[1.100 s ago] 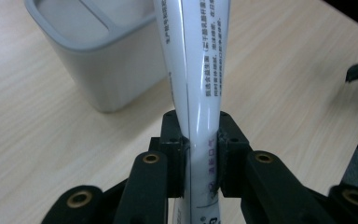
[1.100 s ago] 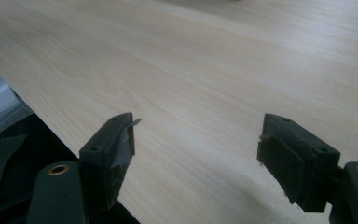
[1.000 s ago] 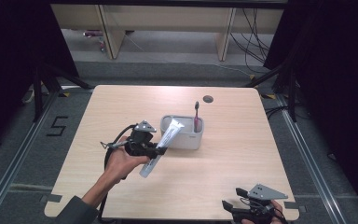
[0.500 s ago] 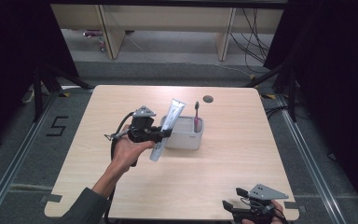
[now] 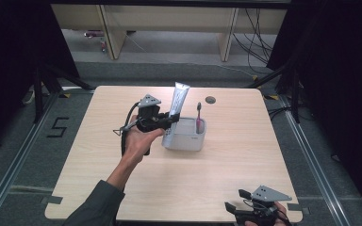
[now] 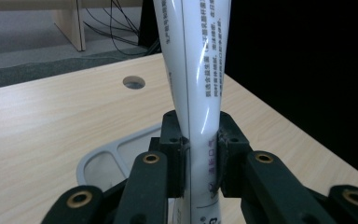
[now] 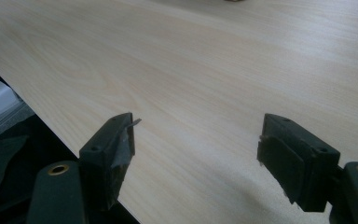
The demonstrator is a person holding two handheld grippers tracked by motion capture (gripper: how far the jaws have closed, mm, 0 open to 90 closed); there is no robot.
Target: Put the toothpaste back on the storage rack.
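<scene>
My left tongs (image 5: 169,120) are clamped on the one tube (image 5: 178,100), upright just over the near-left edge of the one grey holder (image 5: 188,139); I'd lower it straight, cap down, into the free slot beside the single toothbrush (image 5: 198,117). My right tongs (image 7: 196,140) gape empty over the bench (image 5: 217,183).

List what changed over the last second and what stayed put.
The left gripper, shut on the toothpaste tube, carried it up over the grey holder and tipped it from slanted to nearly upright. The toothbrush, the holder and the open right gripper stayed put.
</scene>
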